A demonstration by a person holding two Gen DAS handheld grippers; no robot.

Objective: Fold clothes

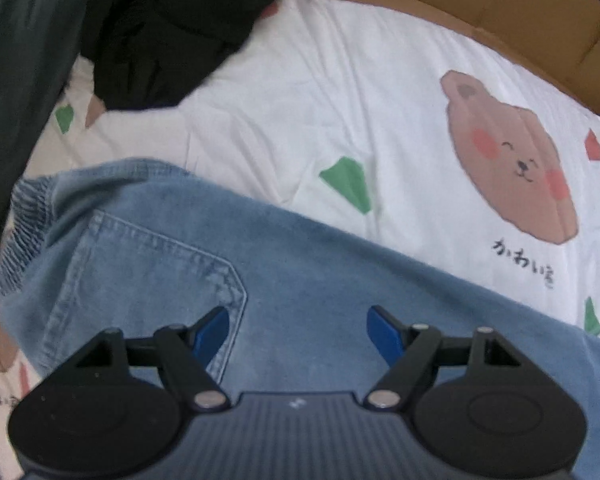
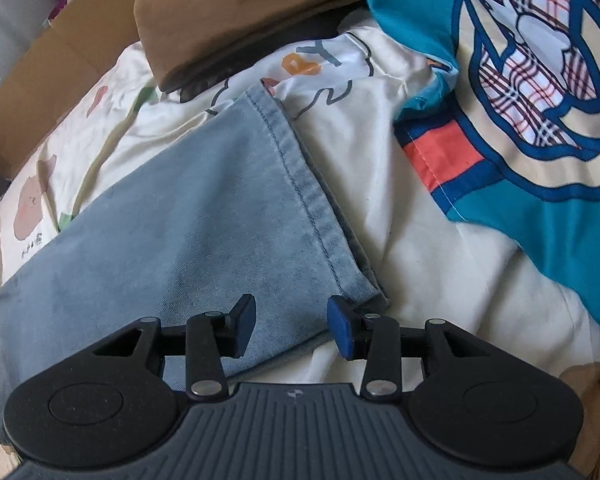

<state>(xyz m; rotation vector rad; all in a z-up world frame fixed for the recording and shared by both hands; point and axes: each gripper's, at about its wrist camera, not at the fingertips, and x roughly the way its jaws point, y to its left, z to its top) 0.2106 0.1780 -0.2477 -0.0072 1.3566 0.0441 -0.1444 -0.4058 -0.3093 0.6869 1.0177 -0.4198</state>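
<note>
Light blue jeans (image 1: 300, 272) lie flat on a white bear-print sheet (image 1: 340, 100). The left wrist view shows their elastic waistband at the left and a back pocket (image 1: 148, 276). My left gripper (image 1: 298, 334) hovers open just above the denim beside that pocket, nothing between its blue pads. In the right wrist view the jeans' leg (image 2: 188, 224) runs to its stitched hem (image 2: 308, 196). My right gripper (image 2: 292, 328) is open over the hem's near corner, pads on either side of the cloth without pinching it.
Black clothing (image 1: 172, 28) and a dark grey garment (image 1: 16, 60) are piled at the far left. A brown folded item (image 2: 236, 12) and a teal patterned cover (image 2: 520, 80) lie beyond the hem. Cardboard (image 1: 500, 12) borders the sheet.
</note>
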